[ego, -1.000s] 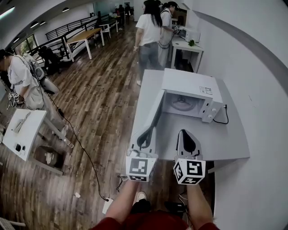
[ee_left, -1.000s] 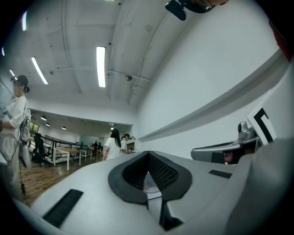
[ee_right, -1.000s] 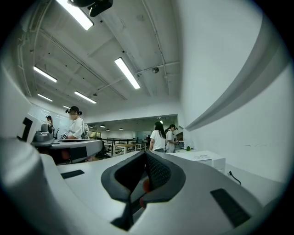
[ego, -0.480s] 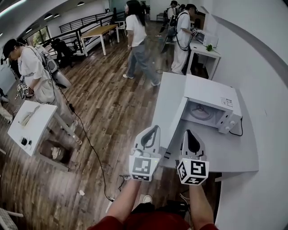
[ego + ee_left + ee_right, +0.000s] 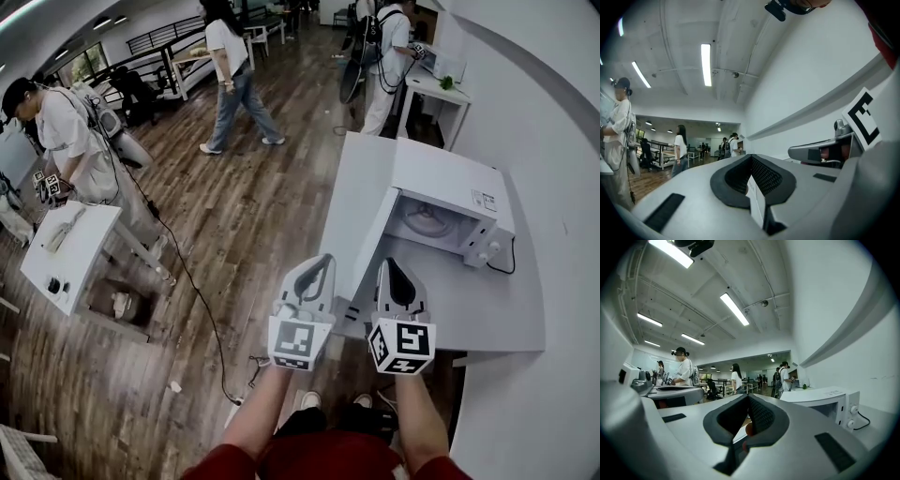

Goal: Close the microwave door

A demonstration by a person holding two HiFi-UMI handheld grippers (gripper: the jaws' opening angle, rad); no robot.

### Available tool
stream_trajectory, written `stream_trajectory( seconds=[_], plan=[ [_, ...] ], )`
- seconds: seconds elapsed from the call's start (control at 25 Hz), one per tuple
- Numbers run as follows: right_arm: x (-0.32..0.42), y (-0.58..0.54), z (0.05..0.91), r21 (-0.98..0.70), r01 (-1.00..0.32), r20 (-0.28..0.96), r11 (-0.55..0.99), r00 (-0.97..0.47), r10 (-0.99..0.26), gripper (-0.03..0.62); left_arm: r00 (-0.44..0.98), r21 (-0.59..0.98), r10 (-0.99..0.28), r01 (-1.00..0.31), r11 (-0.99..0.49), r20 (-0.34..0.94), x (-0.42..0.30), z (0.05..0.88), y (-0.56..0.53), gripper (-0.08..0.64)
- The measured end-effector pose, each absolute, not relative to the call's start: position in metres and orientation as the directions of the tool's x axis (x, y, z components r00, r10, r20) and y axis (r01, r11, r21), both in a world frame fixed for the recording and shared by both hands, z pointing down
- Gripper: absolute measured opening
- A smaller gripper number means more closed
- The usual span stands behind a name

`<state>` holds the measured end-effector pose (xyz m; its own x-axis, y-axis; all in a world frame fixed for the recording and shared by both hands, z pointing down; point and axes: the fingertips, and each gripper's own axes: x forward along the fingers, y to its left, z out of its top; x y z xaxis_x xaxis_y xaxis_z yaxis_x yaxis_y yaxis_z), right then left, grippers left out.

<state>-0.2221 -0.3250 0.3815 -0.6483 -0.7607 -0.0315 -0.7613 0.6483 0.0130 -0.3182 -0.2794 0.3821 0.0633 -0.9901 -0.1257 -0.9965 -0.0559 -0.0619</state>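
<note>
The white microwave stands on a pale table at the right, seen also in the right gripper view as the microwave. Its door hangs wide open, swung out toward me. My left gripper is shut with nothing in it and hovers just left of the door's outer face, near its free edge. My right gripper is also shut and empty, to the right of that edge on the door's inner side. Neither gripper visibly touches the door. Both point roughly level, as the left gripper and right gripper views show.
The table's near edge lies under the grippers, with wood floor to the left. A cable runs across the floor. A small white table stands at left, a person beside it. Others stand farther back.
Both grippers have drawn back and slightly down, from over the table to its near corner. The microwave now sits farther right in view. A person in the background walked left.
</note>
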Motion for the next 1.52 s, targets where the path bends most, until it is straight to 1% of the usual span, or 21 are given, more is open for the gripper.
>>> stream_trajectory(
  seconds=[0.16,0.48,0.52,0.56,0.76,1.0,1.24,1.36,1.52],
  plan=[
    [-0.22,-0.328,0.388,0.009,-0.755,-0.016,0.656,-0.656,-0.754,0.025,0.09,-0.061,-0.989,-0.995,-0.083,-0.117,-0.316,0.394,-0.279,0.028],
    [-0.219,-0.324,0.406,0.004,-0.745,0.025,0.667,-0.667,-0.745,0.025,0.224,-0.061,-0.974,-0.973,-0.221,-0.041,-0.299,0.436,-0.27,0.038],
    [-0.219,-0.324,0.408,0.003,-0.745,0.029,0.667,-0.666,-0.745,0.025,0.244,-0.06,-0.969,-0.968,-0.243,-0.026,-0.298,0.442,-0.269,0.058],
    [-0.219,-0.323,0.41,0.002,-0.746,0.032,0.666,-0.665,-0.746,0.025,0.266,-0.062,-0.964,-0.962,-0.265,-0.012,-0.297,0.448,-0.268,0.101],
    [-0.22,-0.321,0.418,0.004,-0.753,0.05,0.658,-0.657,-0.752,0.025,0.37,-0.078,-0.928,-0.925,-0.373,0.046,-0.293,0.47,-0.265,0.168],
    [-0.219,-0.32,0.428,0.012,-0.764,0.076,0.645,-0.643,-0.762,0.025,0.511,-0.094,-0.85,-0.847,-0.524,0.131,-0.284,0.496,-0.265,0.207],
    [-0.219,-0.321,0.434,0.032,-0.775,0.092,0.631,-0.626,-0.774,0.025,0.662,-0.101,-0.7,-0.704,-0.703,0.269,-0.274,0.528,-0.266,0.244],
    [-0.218,-0.324,0.438,0.039,-0.782,0.103,0.622,-0.616,-0.781,0.025,0.698,-0.098,-0.655,-0.659,-0.746,0.291,-0.27,0.534,-0.269,0.245],
    [-0.218,-0.33,0.441,0.04,-0.789,0.11,0.613,-0.606,-0.788,0.025,0.713,-0.103,-0.64,-0.641,-0.761,0.286,-0.27,0.536,-0.275,0.244]
  ],
)
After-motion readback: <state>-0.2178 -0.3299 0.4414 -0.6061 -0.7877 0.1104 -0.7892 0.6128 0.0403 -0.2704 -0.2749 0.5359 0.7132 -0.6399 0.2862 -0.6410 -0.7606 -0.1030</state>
